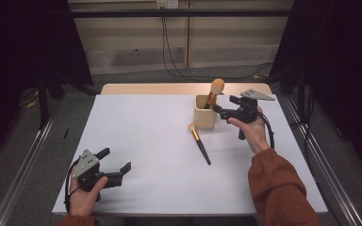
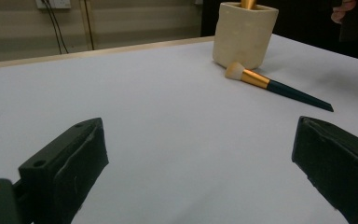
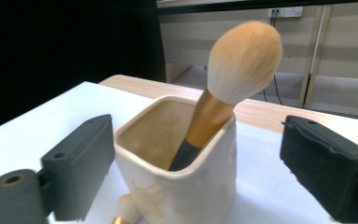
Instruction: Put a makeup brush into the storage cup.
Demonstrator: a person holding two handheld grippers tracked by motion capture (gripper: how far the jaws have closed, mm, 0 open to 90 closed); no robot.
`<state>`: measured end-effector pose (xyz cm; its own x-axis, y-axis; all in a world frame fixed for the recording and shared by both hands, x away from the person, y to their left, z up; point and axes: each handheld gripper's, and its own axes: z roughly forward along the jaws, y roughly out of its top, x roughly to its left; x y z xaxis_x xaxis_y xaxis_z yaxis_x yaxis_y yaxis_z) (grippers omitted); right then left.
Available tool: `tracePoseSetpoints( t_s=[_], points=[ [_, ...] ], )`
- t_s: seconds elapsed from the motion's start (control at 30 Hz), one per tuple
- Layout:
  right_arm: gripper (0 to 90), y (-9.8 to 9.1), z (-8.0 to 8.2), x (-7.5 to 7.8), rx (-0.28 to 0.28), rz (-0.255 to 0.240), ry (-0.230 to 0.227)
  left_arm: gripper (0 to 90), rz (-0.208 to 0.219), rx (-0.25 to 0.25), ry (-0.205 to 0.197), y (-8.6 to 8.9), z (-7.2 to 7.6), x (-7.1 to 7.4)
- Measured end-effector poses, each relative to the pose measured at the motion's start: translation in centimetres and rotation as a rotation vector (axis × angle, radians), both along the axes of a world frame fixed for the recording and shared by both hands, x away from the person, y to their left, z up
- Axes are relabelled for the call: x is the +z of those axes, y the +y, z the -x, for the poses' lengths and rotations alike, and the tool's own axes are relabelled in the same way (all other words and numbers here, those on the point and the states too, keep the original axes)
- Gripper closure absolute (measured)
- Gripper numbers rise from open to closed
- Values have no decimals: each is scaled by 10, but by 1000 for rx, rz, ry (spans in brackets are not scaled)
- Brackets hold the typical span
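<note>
A cream cup (image 1: pixel 205 112) stands on the white table (image 1: pixel 136 141), toward the far right; a big brush (image 1: pixel 214 92) with a fluffy orange-white head stands inside it, head up, leaning against the cup's right rim. The right gripper (image 1: pixel 217 109) is held just beside the cup on its right side; its jaws stand wide apart and hold nothing. In the right gripper view the cup (image 3: pixel 182 177) sits between the two black jaws, which do not press on it, and the big brush (image 3: pixel 233 79) sticks up out of the cup, free of the jaws.

A small brush (image 1: pixel 199 142) with a dark handle and a gold band lies flat on the table just in front of the cup, its pale head near the cup's bottom and its handle pointing toward the near right.

The left gripper (image 1: pixel 117 160) rests in a hand at the near left, well apart from the cup; its jaws are wide open too, with nothing but bare table between them; in the left gripper view the small brush (image 2: pixel 275 86) and the cup (image 2: pixel 244 35) sit far off.
</note>
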<state>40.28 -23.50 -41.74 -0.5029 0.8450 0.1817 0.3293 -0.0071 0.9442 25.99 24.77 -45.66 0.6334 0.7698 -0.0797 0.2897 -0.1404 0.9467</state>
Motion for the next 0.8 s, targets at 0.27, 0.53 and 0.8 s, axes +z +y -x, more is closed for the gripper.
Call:
tracePoseSetpoints(
  t_s=[0.27, 0.53, 0.8],
  points=[
    [21, -3, 14, -2, 14, -10, 11, 31, 0, 2, -6, 1, 1, 1],
    [0, -13, 33, -5, 12, -9, -20, 32, 1, 17, -7, 1, 2, 1],
    [8, -22, 57, -8, 8, 9, -24, 31, 8, 14, -8, 2, 3, 1]
  ],
)
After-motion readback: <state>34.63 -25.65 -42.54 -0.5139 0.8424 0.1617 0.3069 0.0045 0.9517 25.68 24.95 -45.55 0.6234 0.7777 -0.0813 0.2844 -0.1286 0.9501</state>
